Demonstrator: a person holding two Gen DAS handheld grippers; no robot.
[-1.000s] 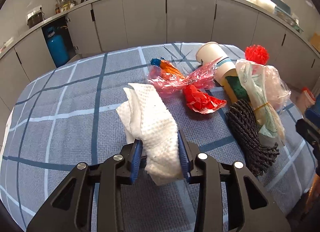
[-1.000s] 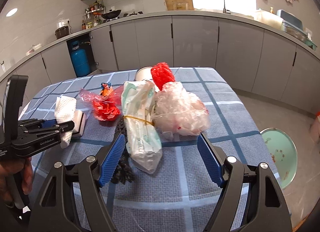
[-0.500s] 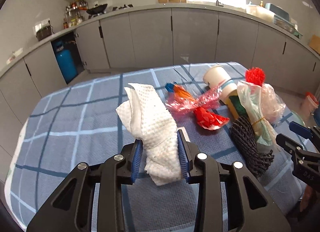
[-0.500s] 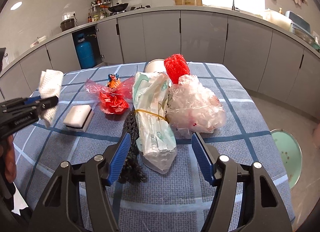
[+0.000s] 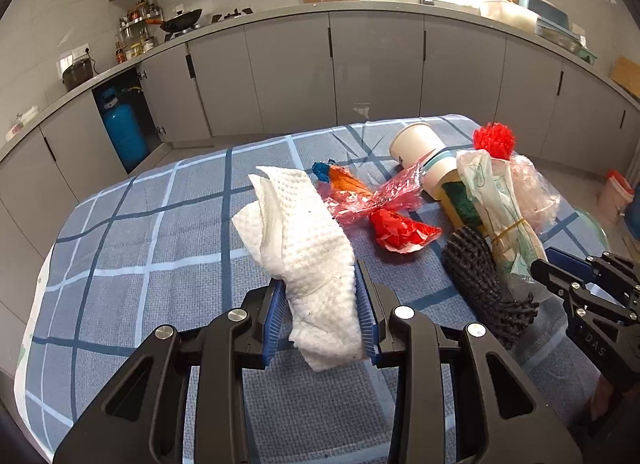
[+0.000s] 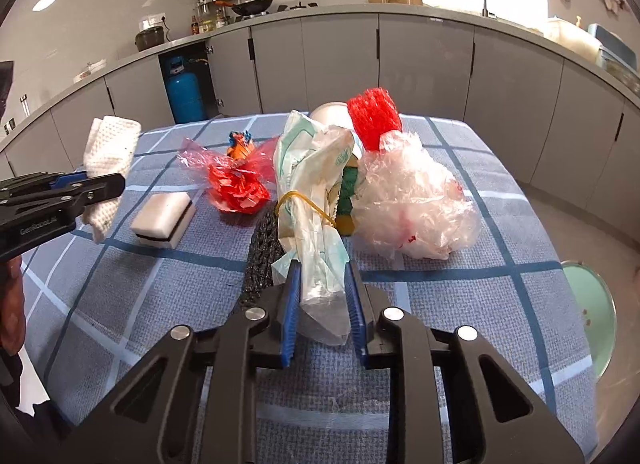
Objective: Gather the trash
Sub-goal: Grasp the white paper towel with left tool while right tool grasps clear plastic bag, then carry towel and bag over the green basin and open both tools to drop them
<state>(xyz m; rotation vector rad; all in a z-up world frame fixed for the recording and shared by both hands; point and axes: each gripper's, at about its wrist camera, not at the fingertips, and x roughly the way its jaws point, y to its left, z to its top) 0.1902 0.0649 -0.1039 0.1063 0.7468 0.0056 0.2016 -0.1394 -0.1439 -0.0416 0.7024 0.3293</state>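
Note:
My left gripper (image 5: 322, 320) is shut on a white paper towel (image 5: 304, 240) and holds it above the blue checked tablecloth (image 5: 160, 264). It also shows at the left of the right wrist view, left gripper (image 6: 80, 190) with the paper towel (image 6: 112, 144). My right gripper (image 6: 323, 304) is closing, and its blue pads press the lower end of a rolled plastic bag bundle (image 6: 312, 184) tied with a rubber band. The bundle still lies on the table beside a crumpled clear bag (image 6: 412, 196).
Around the bundle lie a red foam net (image 6: 374, 116), a paper cup (image 5: 420, 148), a red wrapper (image 6: 238, 188), a black mesh scrubber (image 5: 480, 276), a green-and-yellow sponge (image 5: 460, 200) and a white sponge (image 6: 164, 220). A pale green round bin (image 6: 588, 300) stands on the floor at the right.
The right jaws have closed from wide apart onto the bag bundle's lower end. The left gripper has risen a little with the paper towel.

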